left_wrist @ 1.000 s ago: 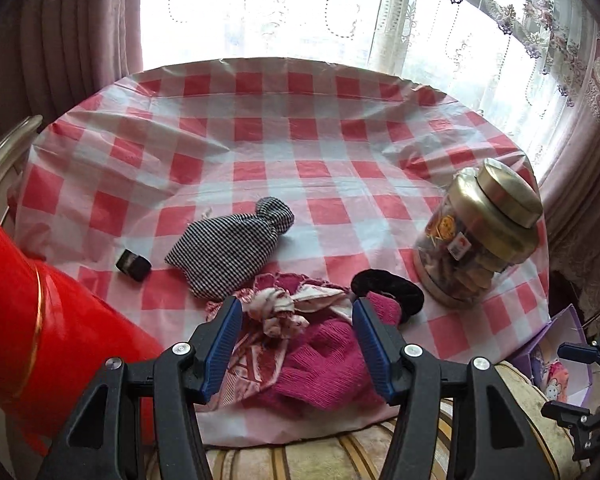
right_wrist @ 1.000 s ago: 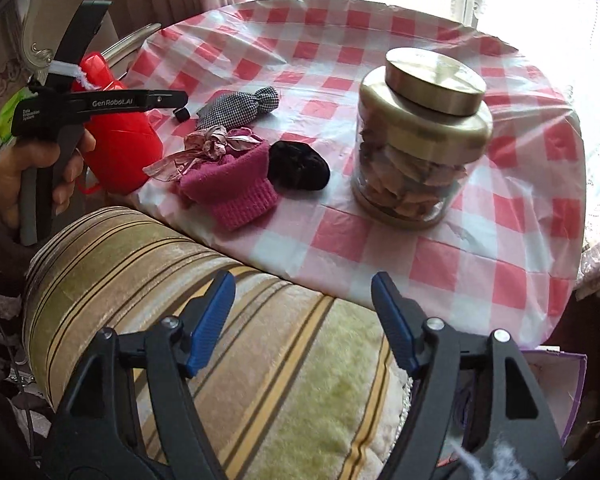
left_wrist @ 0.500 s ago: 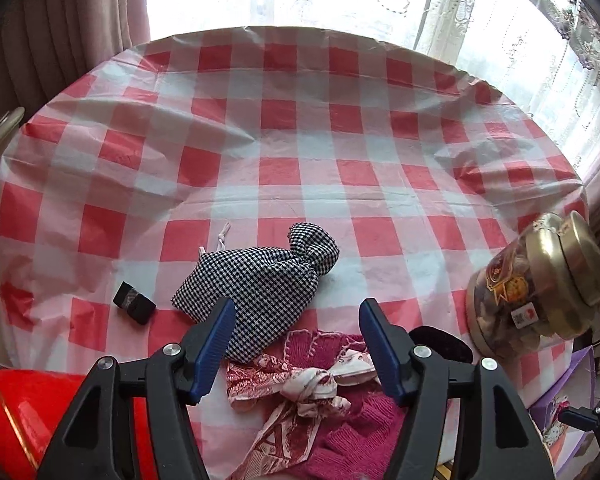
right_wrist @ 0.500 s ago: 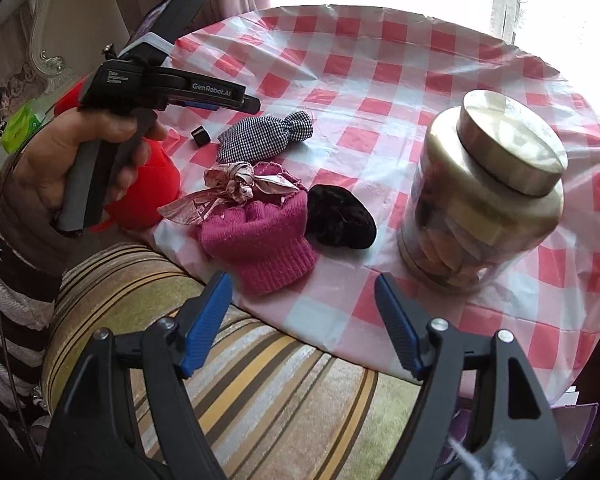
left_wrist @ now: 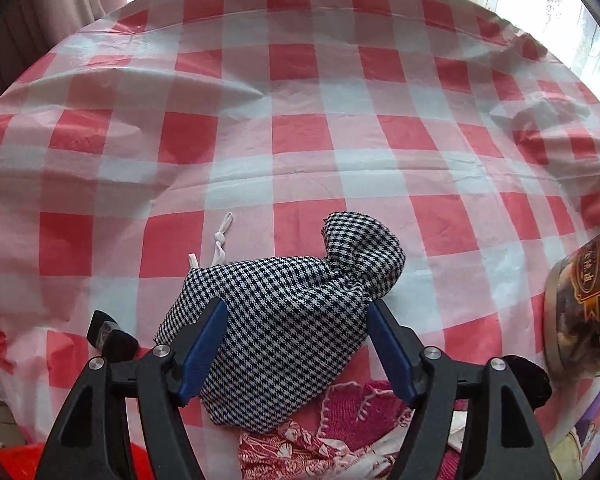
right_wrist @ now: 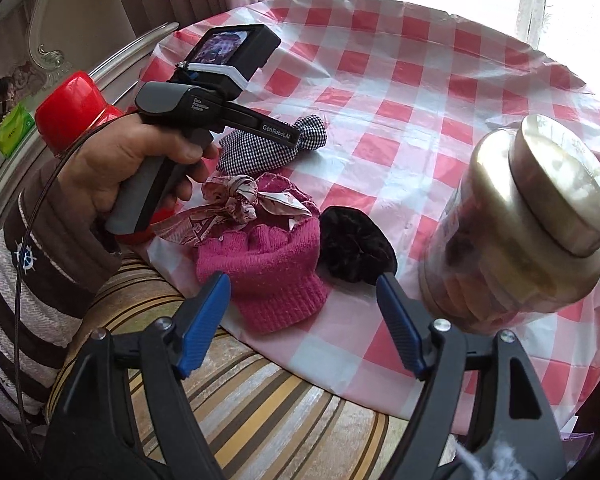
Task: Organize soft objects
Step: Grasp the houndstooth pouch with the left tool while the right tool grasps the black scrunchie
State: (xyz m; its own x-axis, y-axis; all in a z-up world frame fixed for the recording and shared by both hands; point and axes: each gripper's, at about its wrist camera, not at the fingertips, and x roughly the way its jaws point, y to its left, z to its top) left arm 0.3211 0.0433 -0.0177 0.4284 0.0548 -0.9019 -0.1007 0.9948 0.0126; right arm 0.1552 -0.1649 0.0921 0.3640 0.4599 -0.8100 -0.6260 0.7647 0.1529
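Over the last second your left gripper (left_wrist: 296,344) has swung forward from the pink knit hat (right_wrist: 266,264) and knotted scarf (right_wrist: 236,196) to hang over the checked pouch (left_wrist: 296,320); its jaws are opening and straddle the pouch without pressing it, so the pouch looks like your next pick. Your right gripper (right_wrist: 302,320) hovers released and empty near the table's front edge, by the black scrunchie (right_wrist: 354,248). The pouch is a plump houndstooth drawstring bag, neck bunched, lying on the red-and-white tablecloth (left_wrist: 300,80) just behind the hat.
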